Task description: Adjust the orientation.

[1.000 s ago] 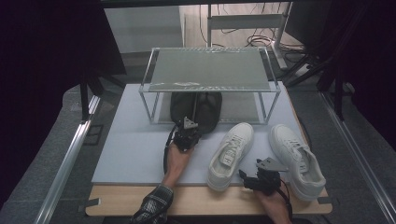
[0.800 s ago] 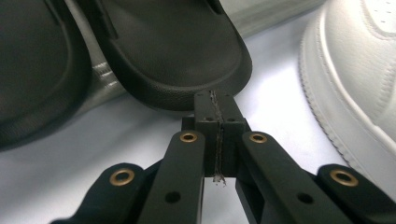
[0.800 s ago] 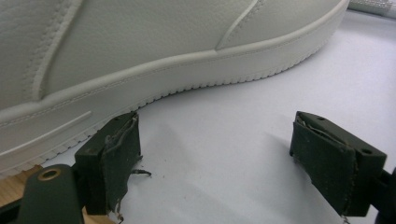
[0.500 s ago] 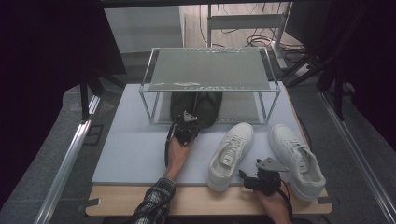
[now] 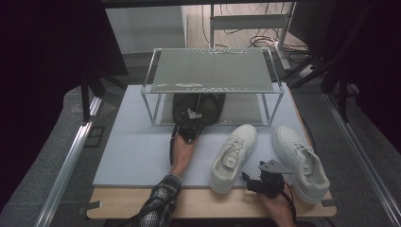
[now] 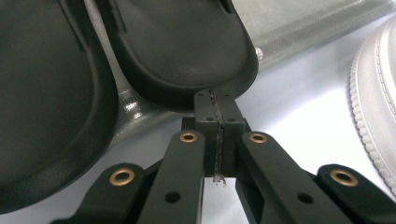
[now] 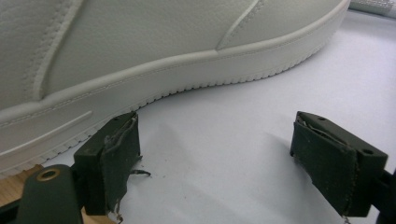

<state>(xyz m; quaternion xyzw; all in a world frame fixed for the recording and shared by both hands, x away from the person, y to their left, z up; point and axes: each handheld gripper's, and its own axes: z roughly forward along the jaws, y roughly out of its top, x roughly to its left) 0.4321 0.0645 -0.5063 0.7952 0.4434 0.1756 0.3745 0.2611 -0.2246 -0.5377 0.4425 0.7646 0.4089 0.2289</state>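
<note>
We see a pair of black slippers [image 5: 197, 105] lying side by side under a clear rack [image 5: 213, 71] at the back of the counter [image 5: 137, 151]. They are dark and smooth, with round ends and a thick soft rim. In the left gripper view the nearer slipper [image 6: 187, 51] has a wide, shallow, dull black bed, and the other black slipper [image 6: 46, 107] lies just beside it.

Our left hand-held gripper [image 5: 189, 126] is at the front of the rack, right at the slippers. Its jaws are pressed together with nothing between them, and their tip [image 6: 218, 122] comes right up to the rim of the nearer slipper.

Two white sneakers sit on the pale mat nearer to us. One white sneaker [image 5: 235, 156] is in the middle and the other white sneaker [image 5: 300, 161] is to its right. They have laces and bumpy white soles.

Our right hand-held gripper [image 5: 255, 183] rests low between the two sneakers. Its jaws are spread wide and hold nothing, with a white sole [image 7: 154, 70] just beside one of them.
</note>
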